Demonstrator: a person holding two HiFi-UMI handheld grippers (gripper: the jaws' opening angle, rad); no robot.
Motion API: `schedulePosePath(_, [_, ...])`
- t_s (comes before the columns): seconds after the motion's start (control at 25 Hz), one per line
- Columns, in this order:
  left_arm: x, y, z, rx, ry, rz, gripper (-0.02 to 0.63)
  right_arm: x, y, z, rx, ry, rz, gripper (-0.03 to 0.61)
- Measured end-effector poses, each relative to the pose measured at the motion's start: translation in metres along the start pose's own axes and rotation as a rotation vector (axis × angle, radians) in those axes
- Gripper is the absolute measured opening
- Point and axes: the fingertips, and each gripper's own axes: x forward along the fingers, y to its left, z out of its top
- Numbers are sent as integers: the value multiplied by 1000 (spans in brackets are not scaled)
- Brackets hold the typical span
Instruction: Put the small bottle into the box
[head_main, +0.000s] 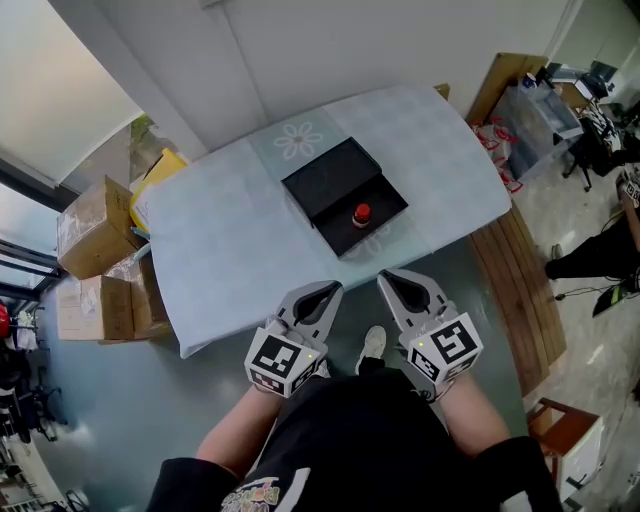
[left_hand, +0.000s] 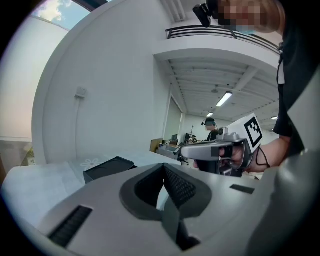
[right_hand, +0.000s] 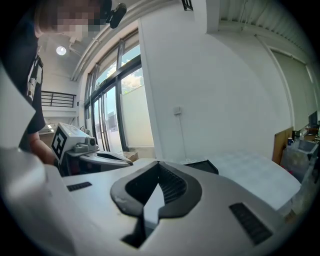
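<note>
A black box (head_main: 330, 178) lies open in the middle of the pale blue table (head_main: 230, 250), and the small bottle (head_main: 361, 214) with a red cap stands in the box's near half. My left gripper (head_main: 331, 288) and right gripper (head_main: 387, 277) hover side by side just off the table's near edge, both shut and empty. In the left gripper view the shut jaws (left_hand: 164, 168) point toward the box (left_hand: 107, 169), with the right gripper (left_hand: 216, 150) alongside. In the right gripper view the shut jaws (right_hand: 159, 166) face the box (right_hand: 202, 165), and the left gripper (right_hand: 85, 148) shows at left.
Cardboard boxes (head_main: 95, 230) and a yellow item (head_main: 160, 168) stand off the table's left end. A wooden platform (head_main: 515, 275) and a plastic bin (head_main: 540, 112) lie to the right, where a person (head_main: 600, 255) sits. A white wall runs behind the table.
</note>
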Motion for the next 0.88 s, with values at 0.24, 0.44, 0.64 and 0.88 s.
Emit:
schedulePosePath(0.24, [-28,1,-6,11,-6,-67,8,-1,34,-6,4,2,-61,9])
schedulePosePath(0.44, [-41,-3,-12,13,9,-111,8,-8,48,-11,18,-1,-111,9])
schedulePosePath(0.64, [-51,-5,-21,19,14,-134,8,-12,61,-21,28,1,-140,9])
schedulePosePath(0.88, [-58,-10,-18,42,16,-158,8,-16,68,-22,34,-10,-161,9])
